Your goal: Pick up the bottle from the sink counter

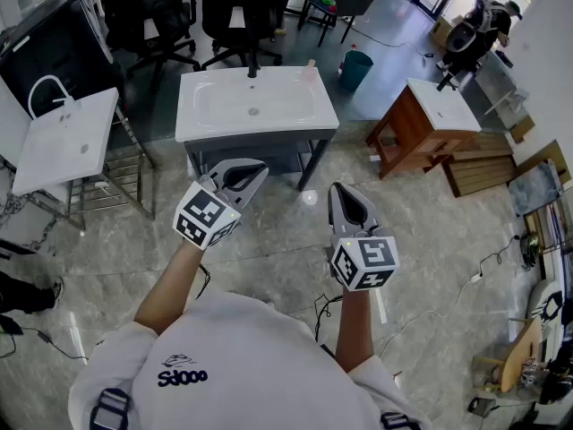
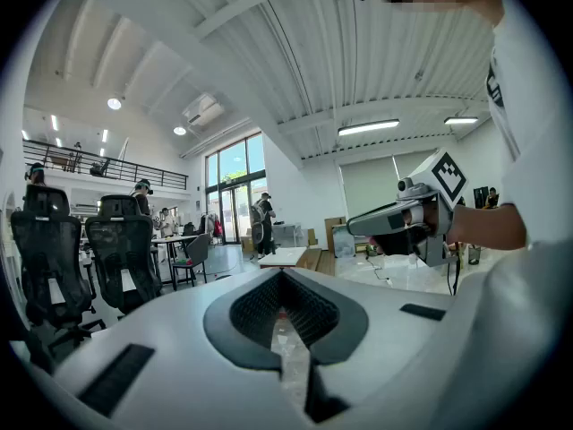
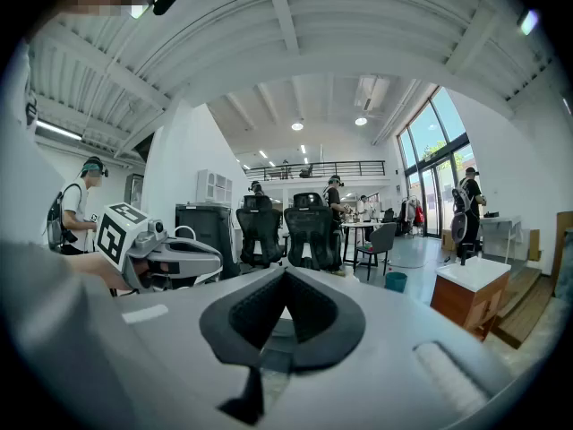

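The right hand-held gripper [image 3: 285,274] is closed, facing office chairs [image 3: 312,231]

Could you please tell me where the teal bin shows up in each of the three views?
Head view: teal bin on the floor, upper middle, beside the sink counter's far right corner.
Left gripper view: not in it.
Right gripper view: teal bin right of centre, left of the wooden cabinet.
Shared landmark: black office chairs.

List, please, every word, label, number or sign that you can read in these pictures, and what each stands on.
"SJOOO" or similar: dark stylised letters on the person's white shirt; reading uncertain.
No text: the cube on the left gripper and the cube on the right gripper bear only black-and-white square patterns.
Nothing else is readable in any view.
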The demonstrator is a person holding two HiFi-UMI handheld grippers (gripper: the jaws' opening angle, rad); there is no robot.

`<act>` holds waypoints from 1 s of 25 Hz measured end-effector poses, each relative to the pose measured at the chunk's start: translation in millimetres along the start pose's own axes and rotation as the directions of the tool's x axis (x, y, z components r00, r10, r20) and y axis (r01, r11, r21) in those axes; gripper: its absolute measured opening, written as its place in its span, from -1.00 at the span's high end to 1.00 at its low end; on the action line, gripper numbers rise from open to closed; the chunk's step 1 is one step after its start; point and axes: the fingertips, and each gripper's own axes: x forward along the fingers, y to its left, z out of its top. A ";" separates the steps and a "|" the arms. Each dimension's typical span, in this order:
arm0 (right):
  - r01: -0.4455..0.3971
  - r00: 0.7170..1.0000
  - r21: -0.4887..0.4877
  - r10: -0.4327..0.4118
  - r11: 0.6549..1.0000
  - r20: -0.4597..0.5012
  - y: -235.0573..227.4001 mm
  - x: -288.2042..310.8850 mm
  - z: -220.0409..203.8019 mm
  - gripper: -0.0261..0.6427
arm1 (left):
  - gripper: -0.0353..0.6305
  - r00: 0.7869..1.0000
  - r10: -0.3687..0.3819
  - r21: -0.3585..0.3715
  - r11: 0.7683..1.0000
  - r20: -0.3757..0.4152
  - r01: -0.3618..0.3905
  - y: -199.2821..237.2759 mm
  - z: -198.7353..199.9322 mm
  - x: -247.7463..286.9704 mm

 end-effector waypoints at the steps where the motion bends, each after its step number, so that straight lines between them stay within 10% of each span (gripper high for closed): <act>1: 0.003 1.000 -0.002 -0.003 1.000 0.000 -1.0 -1.0 -0.2 0.89 | 0.89 1.000 0.000 -0.002 1.000 0.000 0.000 -0.8 -0.4 0.1; 25: -0.022 0.998 0.014 0.023 1.000 -0.050 -47.5 -27.4 -22.2 0.89 | 0.89 0.997 0.070 -0.041 0.997 -0.041 -0.072 -40.7 -8.0 15.7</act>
